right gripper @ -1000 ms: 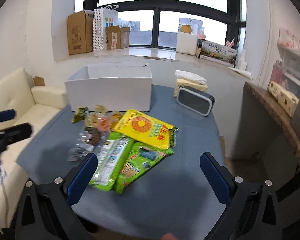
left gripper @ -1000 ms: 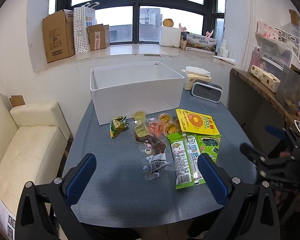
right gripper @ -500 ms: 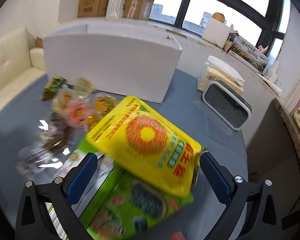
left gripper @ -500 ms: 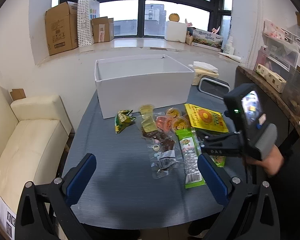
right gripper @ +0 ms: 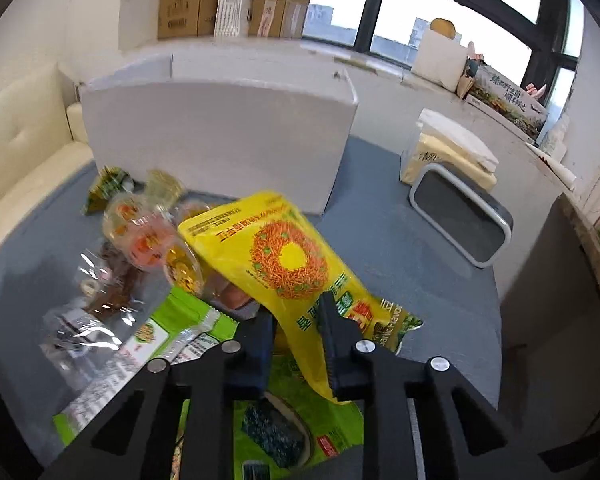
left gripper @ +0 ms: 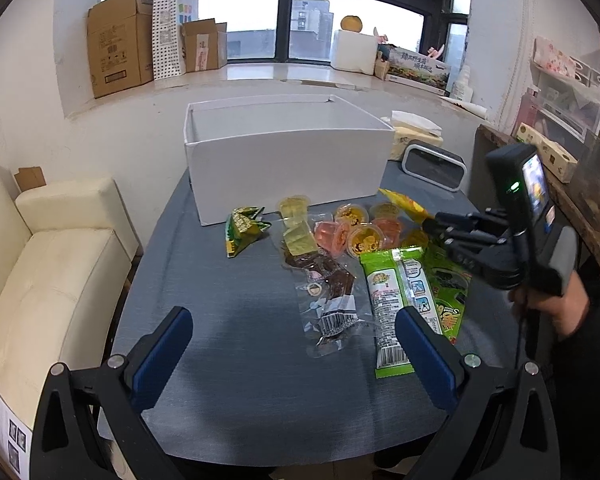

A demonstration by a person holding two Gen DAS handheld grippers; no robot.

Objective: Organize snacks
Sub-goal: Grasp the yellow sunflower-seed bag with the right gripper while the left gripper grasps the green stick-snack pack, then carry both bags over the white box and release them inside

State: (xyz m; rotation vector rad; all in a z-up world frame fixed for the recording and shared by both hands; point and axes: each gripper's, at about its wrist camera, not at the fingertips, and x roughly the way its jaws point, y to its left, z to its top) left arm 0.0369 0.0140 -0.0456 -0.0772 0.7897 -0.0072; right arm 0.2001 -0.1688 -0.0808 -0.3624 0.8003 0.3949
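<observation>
My right gripper point(right gripper: 296, 332) is clamped on the near end of the yellow bag point(right gripper: 288, 256), whose far end tilts up over the jelly cups point(right gripper: 140, 236). The left gripper point(left gripper: 296, 344) hangs spread wide over the near table point(left gripper: 220, 320), holding nothing. The grip looks to be near one end only, so I expect the slick bag could droop or slide out as I lift, and its loose end could sweep the cups or drag the green packs point(right gripper: 172, 340) below it. The box point(left gripper: 288, 164) stands open at the far edge, its near wall tall, so the bag must clear that rim. Free table lies right of the box, toward the speaker point(right gripper: 464, 224), and in front of my left gripper.
</observation>
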